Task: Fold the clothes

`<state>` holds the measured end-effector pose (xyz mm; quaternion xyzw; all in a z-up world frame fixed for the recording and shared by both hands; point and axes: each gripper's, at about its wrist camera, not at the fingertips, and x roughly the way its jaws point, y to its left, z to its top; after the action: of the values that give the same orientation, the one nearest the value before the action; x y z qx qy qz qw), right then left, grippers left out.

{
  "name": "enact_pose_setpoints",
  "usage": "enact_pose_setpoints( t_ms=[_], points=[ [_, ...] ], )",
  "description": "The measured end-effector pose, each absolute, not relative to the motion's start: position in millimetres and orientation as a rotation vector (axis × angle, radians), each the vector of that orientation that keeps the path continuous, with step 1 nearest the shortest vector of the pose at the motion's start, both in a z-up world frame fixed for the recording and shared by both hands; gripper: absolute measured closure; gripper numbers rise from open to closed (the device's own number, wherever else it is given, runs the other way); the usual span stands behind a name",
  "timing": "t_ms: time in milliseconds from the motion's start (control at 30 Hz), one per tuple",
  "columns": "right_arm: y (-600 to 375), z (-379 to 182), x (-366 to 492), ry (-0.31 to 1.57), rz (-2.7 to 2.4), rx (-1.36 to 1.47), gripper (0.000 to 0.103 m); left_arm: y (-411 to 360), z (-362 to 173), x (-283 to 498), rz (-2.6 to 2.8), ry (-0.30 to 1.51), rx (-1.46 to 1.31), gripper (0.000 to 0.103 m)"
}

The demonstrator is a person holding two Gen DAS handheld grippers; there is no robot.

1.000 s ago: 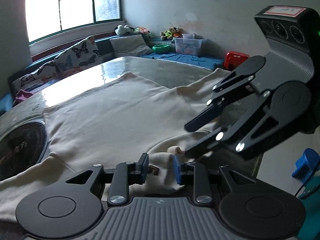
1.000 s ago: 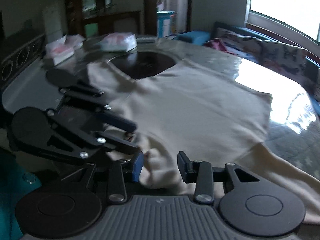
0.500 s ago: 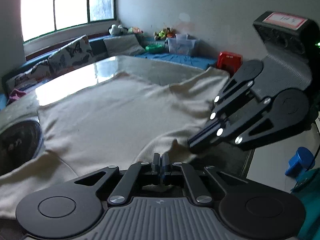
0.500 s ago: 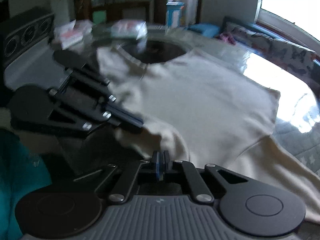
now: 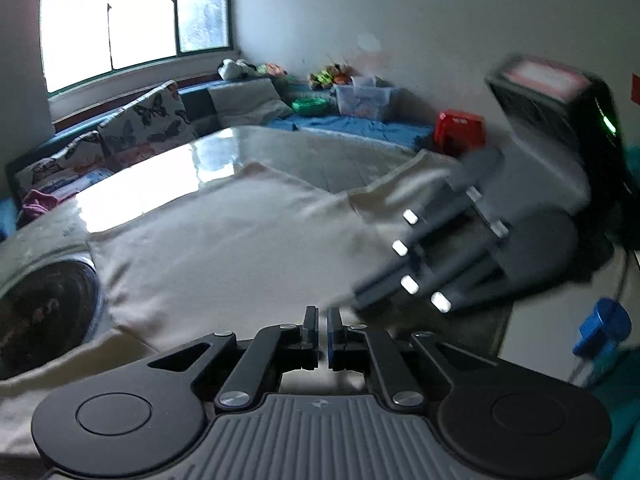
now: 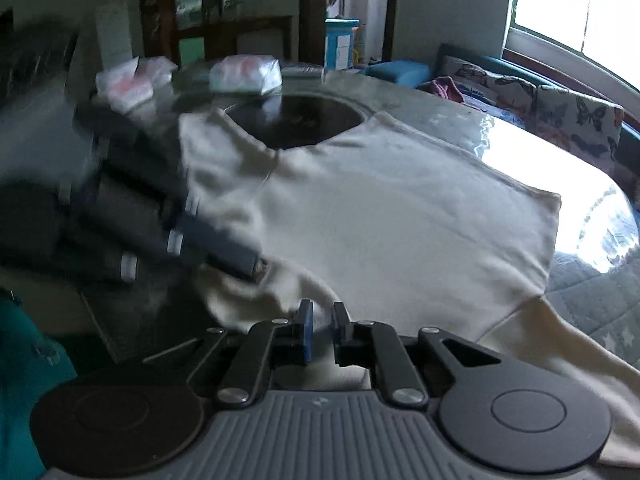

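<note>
1. A cream shirt (image 6: 384,216) lies spread flat on the table (image 5: 344,164), its collar toward the dark round plate (image 6: 296,120).
2. The left gripper (image 5: 322,320) is clamped on the shirt's near edge, fingers almost together.
3. The right gripper (image 6: 320,316) pinches the same edge, with cloth filling a narrow gap between its fingers.
4. Both grippers sit close together at the shirt's near edge.

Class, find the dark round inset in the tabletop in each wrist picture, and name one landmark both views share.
Left wrist view: the dark round inset sits at the far left edge, beside the cream sweater.
Right wrist view: the inset is at upper centre, just beyond the sweater's neckline.
Shared landmark: the butterfly-print cushions under the window.
</note>
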<state>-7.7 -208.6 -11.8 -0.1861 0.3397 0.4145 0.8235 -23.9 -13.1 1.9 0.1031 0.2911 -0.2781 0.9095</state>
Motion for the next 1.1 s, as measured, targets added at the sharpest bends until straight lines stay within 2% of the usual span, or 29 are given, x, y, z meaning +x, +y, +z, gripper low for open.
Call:
enact_pose_setpoints(
  t_ms=[200, 300, 433, 633, 833, 1100],
  points=[
    [-236.5, 0.3, -21.9, 0.725, 0.841, -0.304, 0.092, -30.8, 5.9, 3.4, -0.553, 0.588, 0.154, 0.098],
    [-265.4, 9.6, -21.5, 0.717, 0.747, -0.215, 0.085, -49.0, 0.3, 8.6, -0.581, 0.603, 0.153, 0.098],
    [-308.4, 12.4, -8.2, 0.718, 0.558, -0.112, 0.085, -73.2, -7.2, 15.7, -0.618, 0.622, 0.152, 0.098],
    [-378.2, 0.3, 19.6, 0.733, 0.244, 0.008, 0.078, -100.2, -16.2, 21.4, -0.657, 0.641, 0.156, 0.093],
    [-434.0, -14.2, 43.7, 0.720, 0.011, 0.118, 0.071, -108.6, -20.2, 23.3, -0.662, 0.655, 0.166, 0.093],
    [-471.3, -28.7, 64.5, 0.695, -0.098, 0.232, 0.070, -113.1, -21.8, 26.4, -0.657, 0.665, 0.171, 0.093]
  ],
)
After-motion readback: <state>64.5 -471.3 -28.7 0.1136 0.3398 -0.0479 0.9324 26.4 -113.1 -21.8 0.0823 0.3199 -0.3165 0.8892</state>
